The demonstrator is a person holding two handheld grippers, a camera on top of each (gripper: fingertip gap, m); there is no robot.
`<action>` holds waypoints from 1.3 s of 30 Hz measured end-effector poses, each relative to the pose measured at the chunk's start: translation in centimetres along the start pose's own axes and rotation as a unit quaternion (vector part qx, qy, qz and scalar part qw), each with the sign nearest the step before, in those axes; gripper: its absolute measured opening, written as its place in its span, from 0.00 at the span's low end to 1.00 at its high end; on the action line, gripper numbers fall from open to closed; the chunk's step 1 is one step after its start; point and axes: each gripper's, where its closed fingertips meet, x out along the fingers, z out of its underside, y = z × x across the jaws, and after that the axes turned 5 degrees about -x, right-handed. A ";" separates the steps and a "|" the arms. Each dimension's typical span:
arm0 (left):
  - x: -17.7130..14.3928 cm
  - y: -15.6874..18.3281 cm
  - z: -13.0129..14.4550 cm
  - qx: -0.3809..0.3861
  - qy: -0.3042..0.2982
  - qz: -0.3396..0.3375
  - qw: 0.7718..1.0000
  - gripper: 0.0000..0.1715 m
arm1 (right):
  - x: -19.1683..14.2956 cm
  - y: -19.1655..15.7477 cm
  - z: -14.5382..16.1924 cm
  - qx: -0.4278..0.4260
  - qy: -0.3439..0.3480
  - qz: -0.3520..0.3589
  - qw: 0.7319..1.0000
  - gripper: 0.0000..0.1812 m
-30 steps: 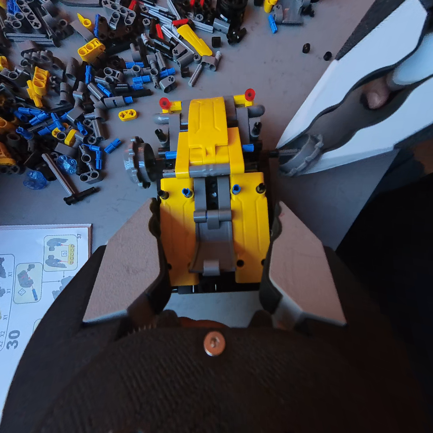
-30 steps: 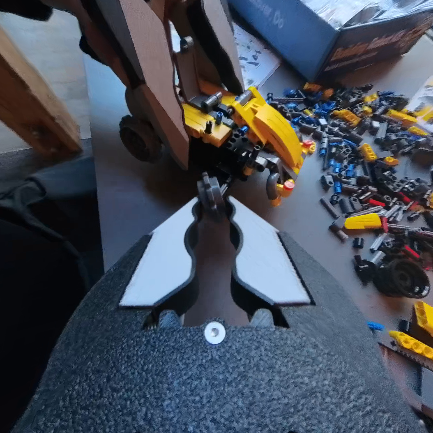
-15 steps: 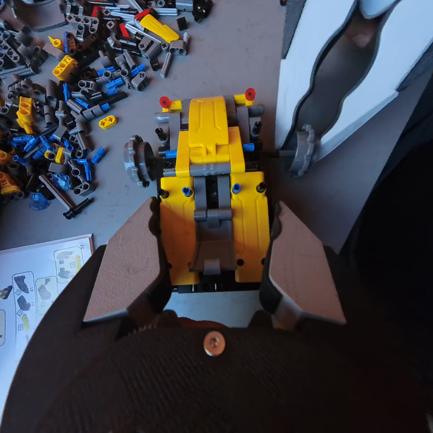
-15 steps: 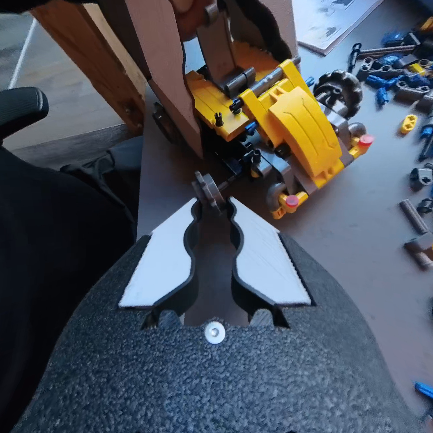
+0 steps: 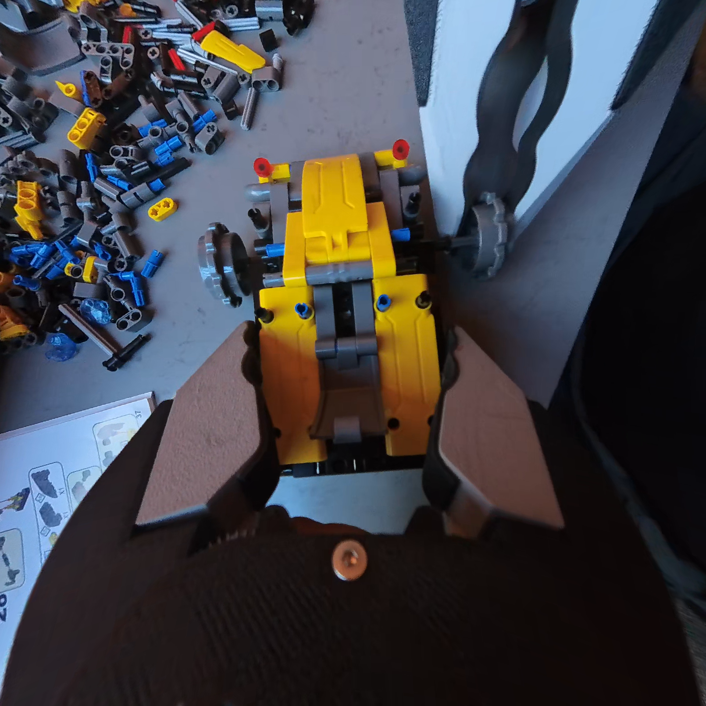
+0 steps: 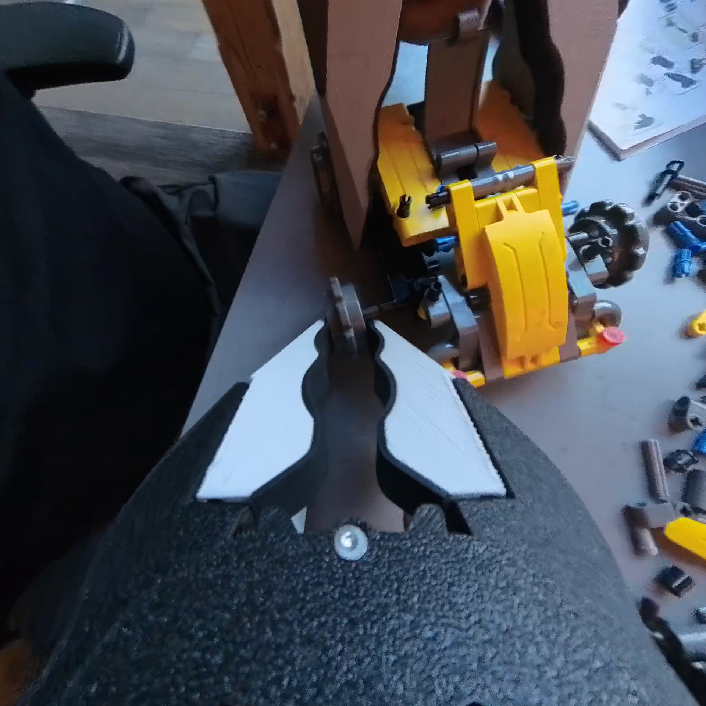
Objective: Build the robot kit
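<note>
My left gripper [image 5: 349, 386] stays clamped on the yellow toy car [image 5: 345, 305] on the grey table [image 5: 344, 99], while my right gripper [image 6: 347, 332], pinching the grey wheel [image 6: 343, 319], has swung round square to its axle.

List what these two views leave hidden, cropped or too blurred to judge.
- Yellow model: its rear sides, left wrist view, covered by the left gripper fingers.
- Grey wheel: its lower part, right wrist view, behind the right gripper.
- Instruction booklet: cut by the left edge.
- Loose parts: blurred, right wrist view.
</note>
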 end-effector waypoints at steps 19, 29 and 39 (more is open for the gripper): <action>0.0 0.0 0.1 0.007 0.003 -0.001 1.000 0.55 | 0.3 0.1 -0.2 -0.019 -0.008 -0.016 1.000 0.09; -0.2 0.4 -0.6 -0.046 0.000 0.014 0.999 0.55 | -1.1 -0.2 -0.2 0.040 0.020 0.007 0.999 0.14; -0.8 0.0 -1.8 -0.141 0.022 0.060 0.988 0.55 | -6.0 0.1 -1.4 0.142 0.134 0.176 0.965 0.16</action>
